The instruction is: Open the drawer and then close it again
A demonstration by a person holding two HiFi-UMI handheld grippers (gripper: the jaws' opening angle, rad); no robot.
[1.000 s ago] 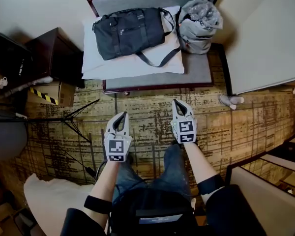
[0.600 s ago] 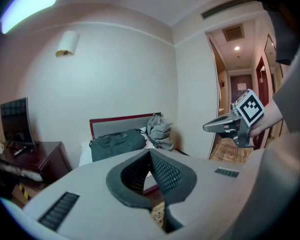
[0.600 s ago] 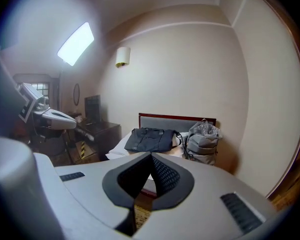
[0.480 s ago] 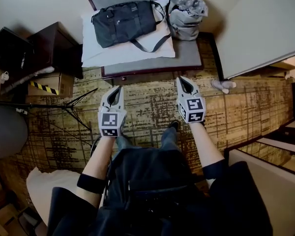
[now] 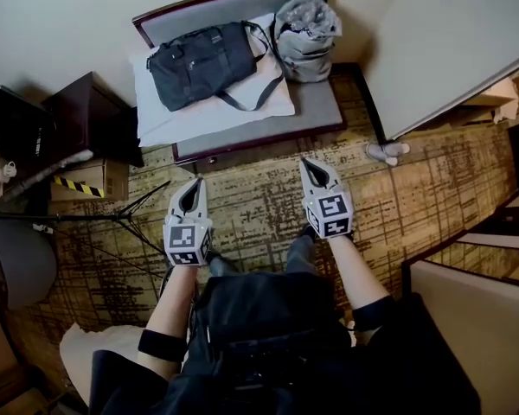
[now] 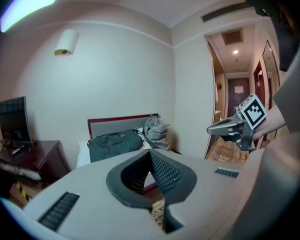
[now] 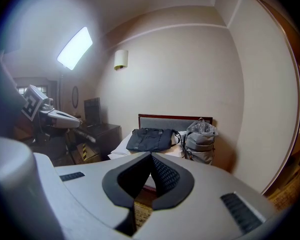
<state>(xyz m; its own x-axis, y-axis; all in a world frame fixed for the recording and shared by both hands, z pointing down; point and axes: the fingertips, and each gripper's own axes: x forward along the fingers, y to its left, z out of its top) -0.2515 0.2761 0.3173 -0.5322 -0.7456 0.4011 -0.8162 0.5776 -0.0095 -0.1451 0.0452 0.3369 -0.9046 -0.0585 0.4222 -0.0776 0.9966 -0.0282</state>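
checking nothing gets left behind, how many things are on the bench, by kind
bags: 2 (black duffel, grey sack)
pillow: 1
total: 3

Drawer: shut, in the front face of the bench, head view.

The drawer [image 5: 259, 143] shows as a long, narrow strip of dark reddish wood running along the front edge of the bench [image 5: 318, 104], directly under its grey padded top. A small pale knob [image 5: 212, 159] sits on the strip, left of its middle. The front lies flush with the bench frame, with no gap or shadow of an opening. It runs level and slightly slanted in the picture, just above the patterned carpet [image 5: 259, 206]. Its side seams are too small to make out.
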